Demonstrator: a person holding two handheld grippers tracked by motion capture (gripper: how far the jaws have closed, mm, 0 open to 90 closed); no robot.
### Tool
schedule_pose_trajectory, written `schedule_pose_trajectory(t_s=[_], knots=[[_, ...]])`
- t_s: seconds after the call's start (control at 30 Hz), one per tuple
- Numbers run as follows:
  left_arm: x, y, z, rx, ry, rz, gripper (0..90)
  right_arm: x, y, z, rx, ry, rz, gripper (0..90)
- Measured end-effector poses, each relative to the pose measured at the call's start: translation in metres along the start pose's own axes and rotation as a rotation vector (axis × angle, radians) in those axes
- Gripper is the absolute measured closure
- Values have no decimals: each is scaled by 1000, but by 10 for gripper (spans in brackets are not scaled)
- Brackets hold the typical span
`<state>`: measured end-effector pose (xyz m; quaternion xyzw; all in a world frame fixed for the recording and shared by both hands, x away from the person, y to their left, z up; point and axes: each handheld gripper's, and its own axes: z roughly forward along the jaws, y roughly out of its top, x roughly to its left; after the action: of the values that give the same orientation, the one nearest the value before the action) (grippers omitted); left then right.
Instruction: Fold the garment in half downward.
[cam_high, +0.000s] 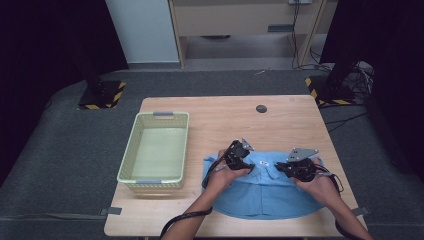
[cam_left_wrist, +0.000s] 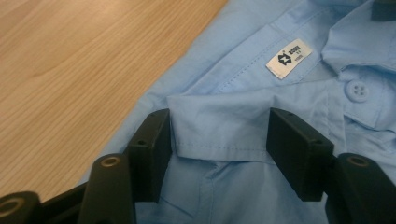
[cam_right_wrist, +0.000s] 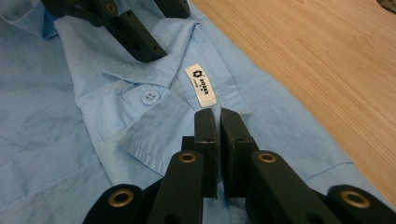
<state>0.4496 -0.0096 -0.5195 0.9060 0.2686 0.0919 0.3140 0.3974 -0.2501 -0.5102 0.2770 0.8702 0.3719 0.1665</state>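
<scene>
Light blue shirt (cam_high: 265, 187) lies flat on the near right part of the wooden table (cam_high: 220, 120), collar end toward the far edge, hem end rounded at the near edge. Plain woven cotton look, stitched seams, no pattern. Collar area: 1 white label (cam_left_wrist: 289, 58) with a dark logo and small print, too small to read; 1 pale blue 4-hole button (cam_left_wrist: 358, 90) just beside the placket. 1 collar flap (cam_left_wrist: 219, 126) is folded over, with a stitched edge.

Left gripper (cam_high: 239, 156) sits on the shirt's far left part, at the collar. Jaws spread wide, 1 on each side of the folded collar flap, not pinching it.

Right gripper (cam_high: 298, 167) sits on the far right part of the shirt. In its own view the jaws are pressed nearly together just below the label (cam_right_wrist: 201, 84), a thin gap between them; cannot tell if cloth is caught there. Button (cam_right_wrist: 150, 96) is left of them, the left gripper's jaws farther off on the collar.

Pale green basket (cam_high: 131, 152) stands on the table left of the shirt, apart from it.
</scene>
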Motion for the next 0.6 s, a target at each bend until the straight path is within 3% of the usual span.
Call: schedule_pose_trajectory(t_s=[0.17, 0.33, 0.47, 0.6], knots=[[3, 1, 2, -1, -20, -2, 365, 0, -2, 2, -2, 8, 5, 867], [-1, 1, 1, -14, -25, 7, 493, 1, -4, 5, -1, 13, 11, 867], [-7, 1, 1, -24, -24, 22, 647, 2, -4, 8, -1, 18, 11, 867], [-14, 2, 1, -25, -6, 43, 767, 1, -5, 9, -1, 18, 20, 866]])
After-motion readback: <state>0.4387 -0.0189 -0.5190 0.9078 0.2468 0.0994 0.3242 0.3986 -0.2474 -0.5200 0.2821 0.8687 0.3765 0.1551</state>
